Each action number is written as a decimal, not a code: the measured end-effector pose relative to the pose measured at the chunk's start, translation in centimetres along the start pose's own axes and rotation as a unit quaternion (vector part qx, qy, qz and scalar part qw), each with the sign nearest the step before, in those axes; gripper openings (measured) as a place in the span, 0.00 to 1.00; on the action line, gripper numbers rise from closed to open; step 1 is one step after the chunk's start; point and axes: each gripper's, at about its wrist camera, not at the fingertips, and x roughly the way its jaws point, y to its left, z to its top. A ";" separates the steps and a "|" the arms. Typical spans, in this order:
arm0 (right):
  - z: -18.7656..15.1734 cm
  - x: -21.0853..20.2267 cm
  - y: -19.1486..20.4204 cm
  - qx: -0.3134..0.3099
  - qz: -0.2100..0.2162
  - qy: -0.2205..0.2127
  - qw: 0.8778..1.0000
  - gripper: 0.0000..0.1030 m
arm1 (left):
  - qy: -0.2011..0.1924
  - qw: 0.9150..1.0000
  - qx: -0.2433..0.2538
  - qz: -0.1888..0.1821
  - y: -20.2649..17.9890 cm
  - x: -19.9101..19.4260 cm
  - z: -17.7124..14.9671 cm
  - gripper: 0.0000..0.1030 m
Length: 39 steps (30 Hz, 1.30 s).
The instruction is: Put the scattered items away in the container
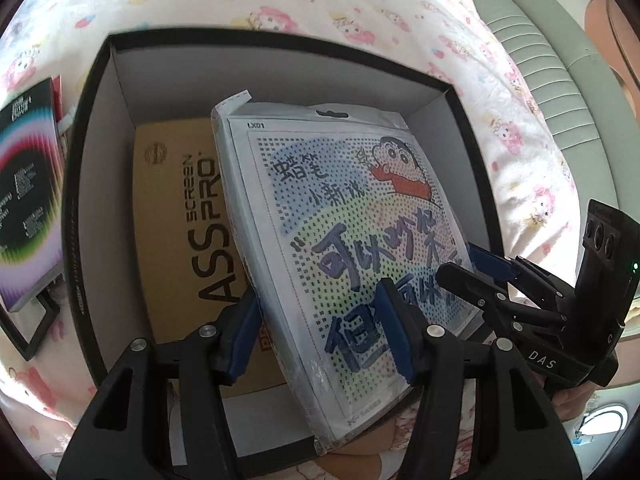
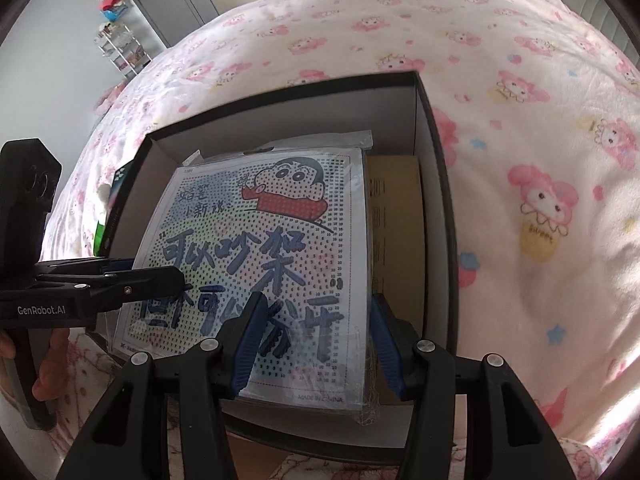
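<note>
The cartoon kit is being lowered into the box onto the brown carton, pinched by the left gripper, right gripper jaws spread around it, while a dark booklet is left outside on the bed.

Cartoon packet: "LX01", "MADE IN CHINA". Brown box: "SCREEN PRO". Right claw body: "DAS". Left claw body: "GenRobot.AI".

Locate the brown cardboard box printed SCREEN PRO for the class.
The brown cardboard box lies flat on the floor of the black container, partly under the tilted cartoon packet. In the right wrist view it shows as a strip right of the packet.
</note>
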 end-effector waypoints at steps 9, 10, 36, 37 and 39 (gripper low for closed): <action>0.6 1.4 3.0 -0.048 0.036 0.013 0.998 0.45 | -0.006 0.997 0.033 0.066 -0.9 0.2 -0.6 0.54; 0.6 1.6 3.5 -0.055 0.056 0.019 0.997 0.45 | -0.004 0.997 0.034 0.075 -0.9 0.3 -0.7 0.54; 2.5 5.7 1.2 -0.029 -0.067 0.091 0.993 0.55 | -0.007 0.997 0.022 0.067 -1.0 0.4 -0.6 0.49; 2.6 5.7 1.2 -0.028 -0.066 0.091 0.993 0.59 | -0.006 0.997 0.022 0.069 -1.2 0.3 -0.7 0.49; 2.7 5.9 1.4 -0.030 -0.059 0.091 0.994 0.63 | -0.004 0.997 0.022 0.072 -1.2 0.4 -0.7 0.49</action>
